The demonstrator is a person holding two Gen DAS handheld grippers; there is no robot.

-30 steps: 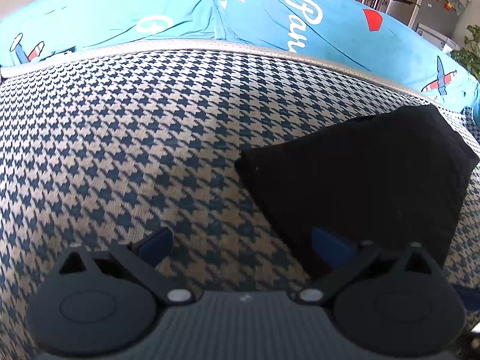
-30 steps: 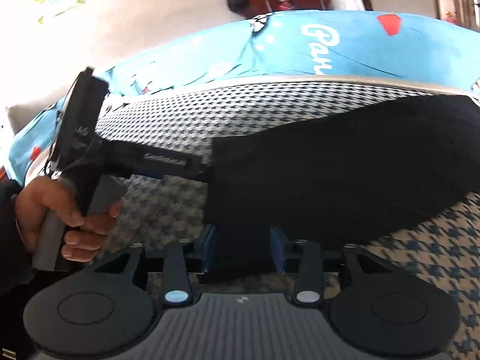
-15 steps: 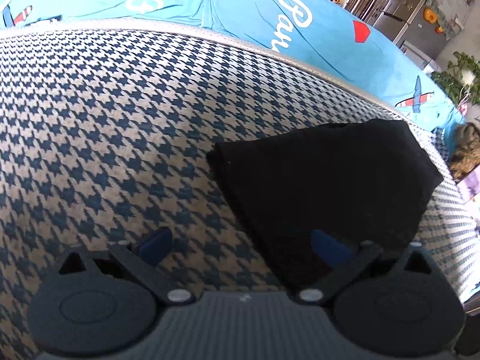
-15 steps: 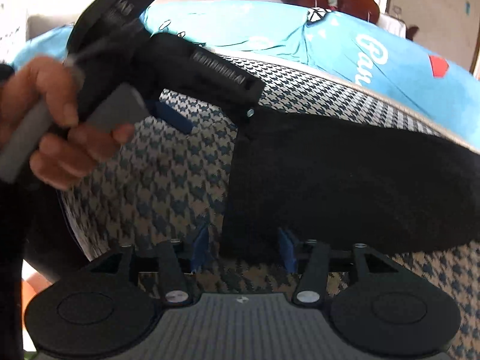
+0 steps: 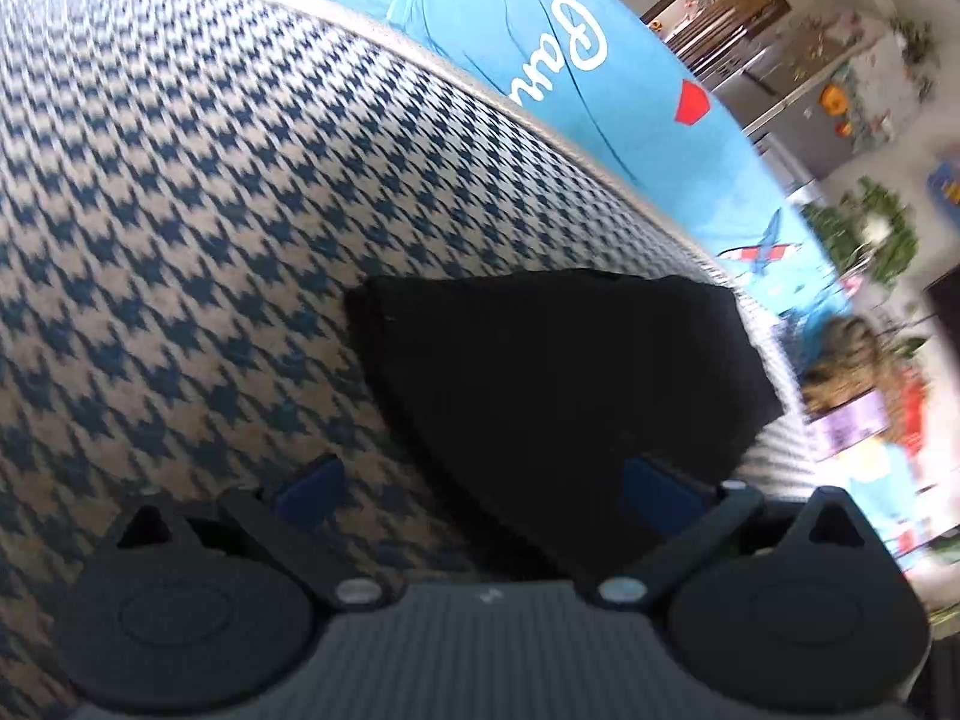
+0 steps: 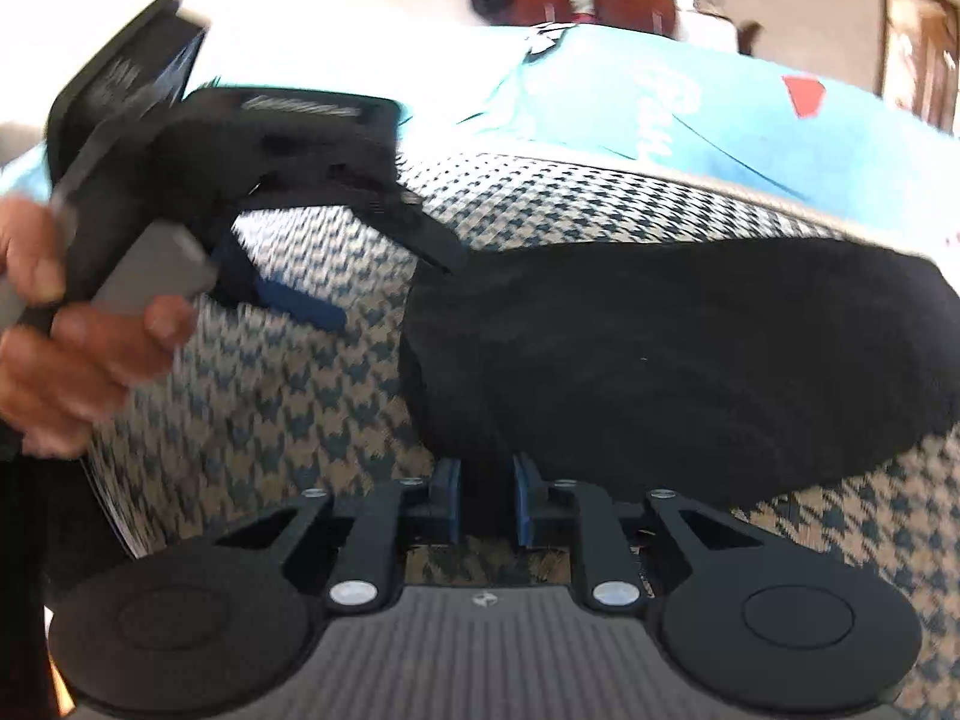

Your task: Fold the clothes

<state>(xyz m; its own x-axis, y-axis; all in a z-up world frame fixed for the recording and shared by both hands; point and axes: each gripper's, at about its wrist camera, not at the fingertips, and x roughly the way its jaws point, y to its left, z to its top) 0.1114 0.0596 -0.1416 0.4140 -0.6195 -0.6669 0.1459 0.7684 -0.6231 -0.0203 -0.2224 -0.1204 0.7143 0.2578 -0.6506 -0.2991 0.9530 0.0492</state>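
Note:
A black folded garment [image 5: 558, 390] lies on the houndstooth cover [image 5: 210, 210]. My left gripper [image 5: 483, 489] hovers open above the garment's near left corner, with nothing between its blue pads. In the right wrist view the same garment [image 6: 660, 360] fills the middle. My right gripper [image 6: 487, 498] is shut on its near edge, and black cloth shows between the narrow blue pads. The left gripper [image 6: 384, 288] appears there too, held by a hand [image 6: 66, 360] and raised to the left of the garment's left edge.
A light blue printed fabric [image 5: 540, 60] lies along the far side of the houndstooth cover. To the right past its edge are a plant [image 5: 864, 240] and blurred colourful items. Two red-brown chair backs [image 6: 594, 0] stand behind.
My right gripper's pads have drawn closer together on the garment's near edge. The left gripper stayed open, rose off the garment's left edge and swung its view to the right.

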